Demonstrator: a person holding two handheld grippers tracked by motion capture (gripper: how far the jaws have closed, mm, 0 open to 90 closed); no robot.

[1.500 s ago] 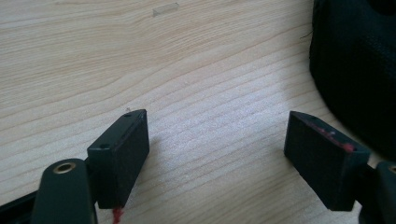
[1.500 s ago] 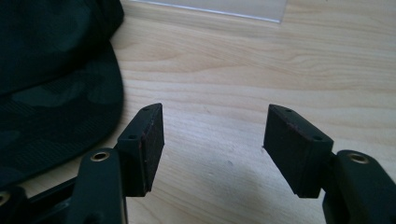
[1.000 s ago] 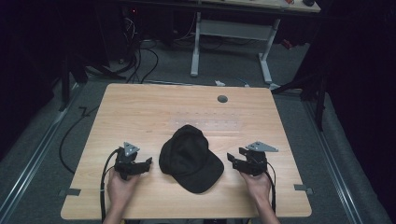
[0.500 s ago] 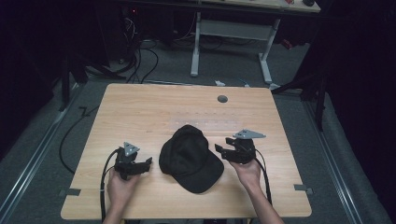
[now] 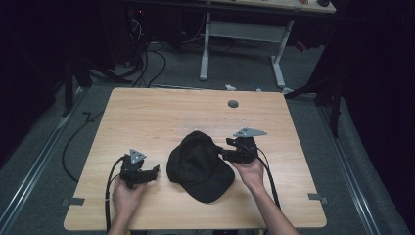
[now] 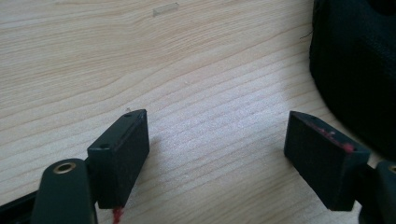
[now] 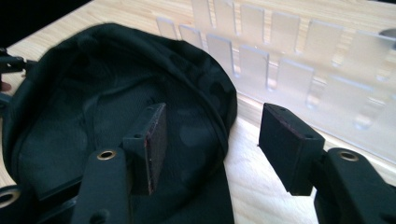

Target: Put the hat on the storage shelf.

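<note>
At the centre of the frame, a black fabric cap (image 5: 198, 164) lies on the light wooden desk (image 5: 161, 117). The right hand-held gripper (image 5: 226, 152) is wide open, straddling its edge; the left hand-held gripper (image 5: 155, 170) stays wide open beside it.

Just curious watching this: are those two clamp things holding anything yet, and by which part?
Nothing is held. The right gripper is open, straddling the black cap's rim; the left gripper is open over bare table.

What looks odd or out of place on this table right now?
Nothing stands out. The black cap lies on the table, unharmed as far as visible, with the right claw open at its edge.
</note>
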